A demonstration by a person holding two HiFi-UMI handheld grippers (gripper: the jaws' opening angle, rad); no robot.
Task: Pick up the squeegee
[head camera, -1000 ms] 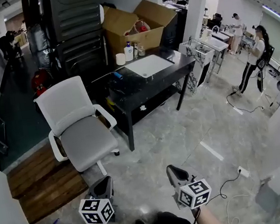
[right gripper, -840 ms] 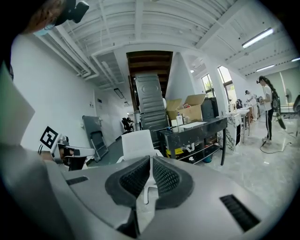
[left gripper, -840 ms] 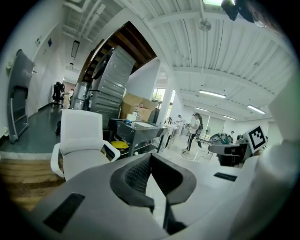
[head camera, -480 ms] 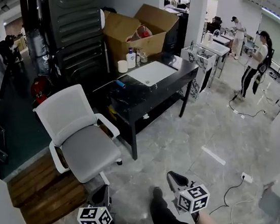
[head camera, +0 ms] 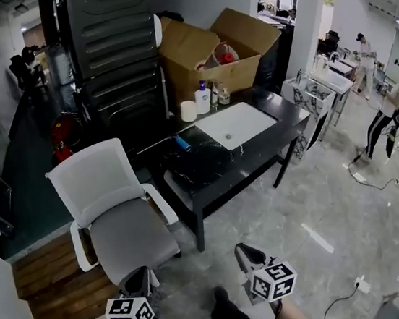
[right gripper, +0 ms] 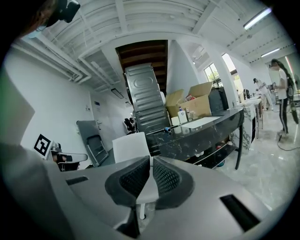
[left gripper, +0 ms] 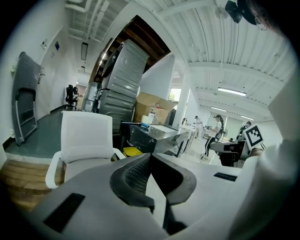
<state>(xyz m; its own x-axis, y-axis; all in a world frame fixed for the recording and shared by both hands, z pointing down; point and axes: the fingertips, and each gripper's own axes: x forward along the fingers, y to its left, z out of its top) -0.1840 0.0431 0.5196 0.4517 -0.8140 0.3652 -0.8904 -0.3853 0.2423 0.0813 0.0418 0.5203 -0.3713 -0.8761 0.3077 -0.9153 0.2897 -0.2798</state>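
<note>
The squeegee (head camera: 180, 143) has a blue handle and lies on the black table (head camera: 208, 172), near its left end. It also shows small in the right gripper view as the squeegee (right gripper: 167, 129). Both grippers hang low in the head view, well short of the table. My left gripper (head camera: 139, 277) is over the front of a white chair, and my right gripper (head camera: 244, 252) is over bare floor. In the gripper views, the left gripper (left gripper: 150, 157) and the right gripper (right gripper: 151, 159) both have their jaws together with nothing between them.
A white office chair (head camera: 110, 203) stands left of the table, just ahead of my left gripper. The table also carries a white sheet (head camera: 237, 124), a bottle (head camera: 202, 98) and a white roll (head camera: 188, 111). Behind is an open cardboard box (head camera: 207, 52). A wooden platform (head camera: 47, 274) lies at the left.
Both grippers have travelled forward with the person. The chair and table are now closer and lower in the head view. The jaws have stayed together.
</note>
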